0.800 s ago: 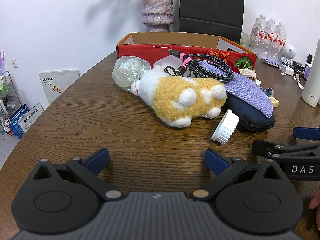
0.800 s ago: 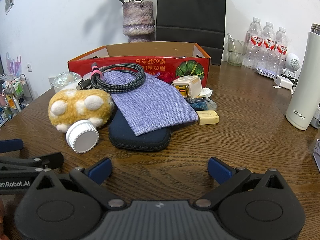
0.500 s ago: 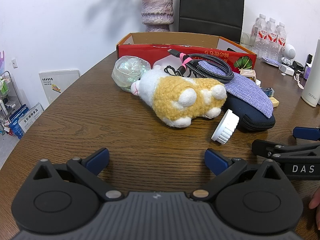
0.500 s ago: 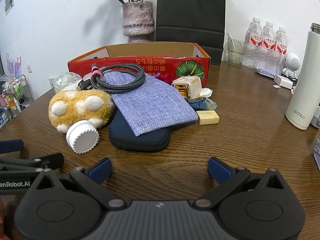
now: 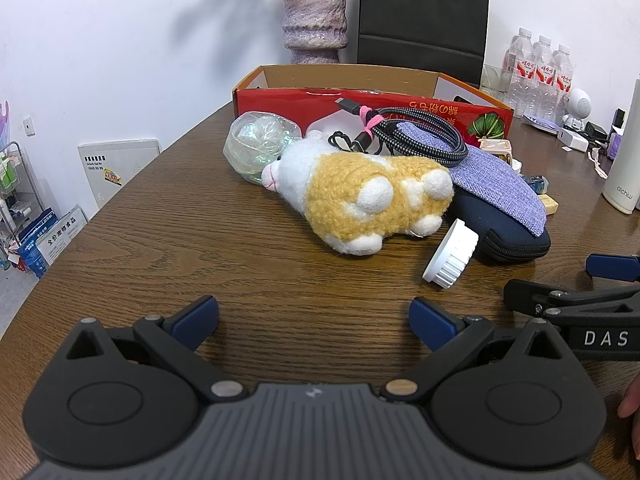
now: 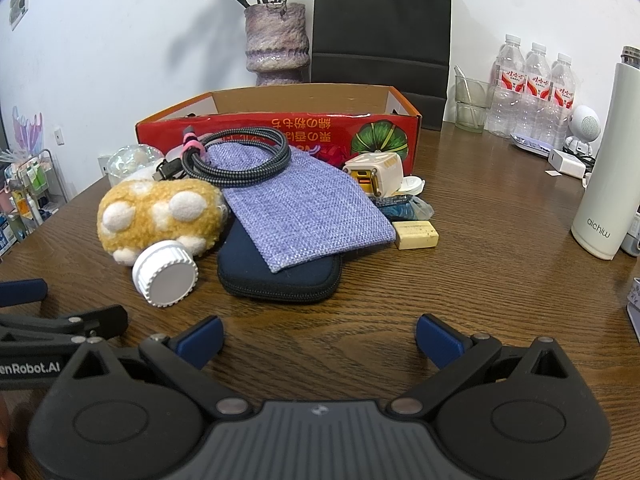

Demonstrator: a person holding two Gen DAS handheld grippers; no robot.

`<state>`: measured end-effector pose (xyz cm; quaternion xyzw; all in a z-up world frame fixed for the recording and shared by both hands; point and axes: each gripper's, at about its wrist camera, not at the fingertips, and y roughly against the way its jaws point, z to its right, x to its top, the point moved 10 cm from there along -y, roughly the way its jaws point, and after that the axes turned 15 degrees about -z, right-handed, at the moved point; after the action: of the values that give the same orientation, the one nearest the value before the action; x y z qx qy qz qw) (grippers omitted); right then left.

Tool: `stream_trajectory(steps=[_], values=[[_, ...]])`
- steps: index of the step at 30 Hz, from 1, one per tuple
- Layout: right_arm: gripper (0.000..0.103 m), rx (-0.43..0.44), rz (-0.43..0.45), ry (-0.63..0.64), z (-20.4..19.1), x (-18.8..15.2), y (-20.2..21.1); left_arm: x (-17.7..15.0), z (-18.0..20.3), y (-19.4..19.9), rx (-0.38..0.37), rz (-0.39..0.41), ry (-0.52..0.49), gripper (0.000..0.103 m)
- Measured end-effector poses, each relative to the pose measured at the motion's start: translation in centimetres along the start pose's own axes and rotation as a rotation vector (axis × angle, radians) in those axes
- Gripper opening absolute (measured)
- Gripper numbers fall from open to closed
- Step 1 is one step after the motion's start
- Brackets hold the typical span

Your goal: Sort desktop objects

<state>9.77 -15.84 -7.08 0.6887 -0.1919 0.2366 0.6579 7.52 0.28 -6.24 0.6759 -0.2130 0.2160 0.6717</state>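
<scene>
A pile of objects lies on the wooden table in front of a red cardboard box (image 5: 400,100) (image 6: 320,132). It holds a yellow and white plush toy (image 5: 360,196) (image 6: 160,212), a white round cap (image 5: 452,254) (image 6: 166,278), a navy zip case (image 5: 508,232) (image 6: 280,284), a purple cloth pouch (image 5: 500,176) (image 6: 304,208), a coiled braided cable (image 5: 416,136) (image 6: 240,160), a clear crinkled bag (image 5: 256,144), a white charger cube (image 6: 376,172) and a beige eraser (image 6: 416,234). My left gripper (image 5: 314,318) and right gripper (image 6: 320,338) are both open and empty, short of the pile.
A vase (image 6: 278,44) and a black paper bag (image 6: 380,32) stand behind the box. Water bottles (image 6: 536,88), a glass (image 6: 470,100) and a white flask (image 6: 608,160) stand at the right. The table edge curves away at the left.
</scene>
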Motion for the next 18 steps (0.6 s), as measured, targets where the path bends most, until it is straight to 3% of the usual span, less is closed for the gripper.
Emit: stream_trajectory(steps=[18], values=[[0.103,-0.017,0.002,-0.01,0.1,-0.23,-0.05,0.07,0.12,-0.2,0.0,0.0,0.0,0.103]])
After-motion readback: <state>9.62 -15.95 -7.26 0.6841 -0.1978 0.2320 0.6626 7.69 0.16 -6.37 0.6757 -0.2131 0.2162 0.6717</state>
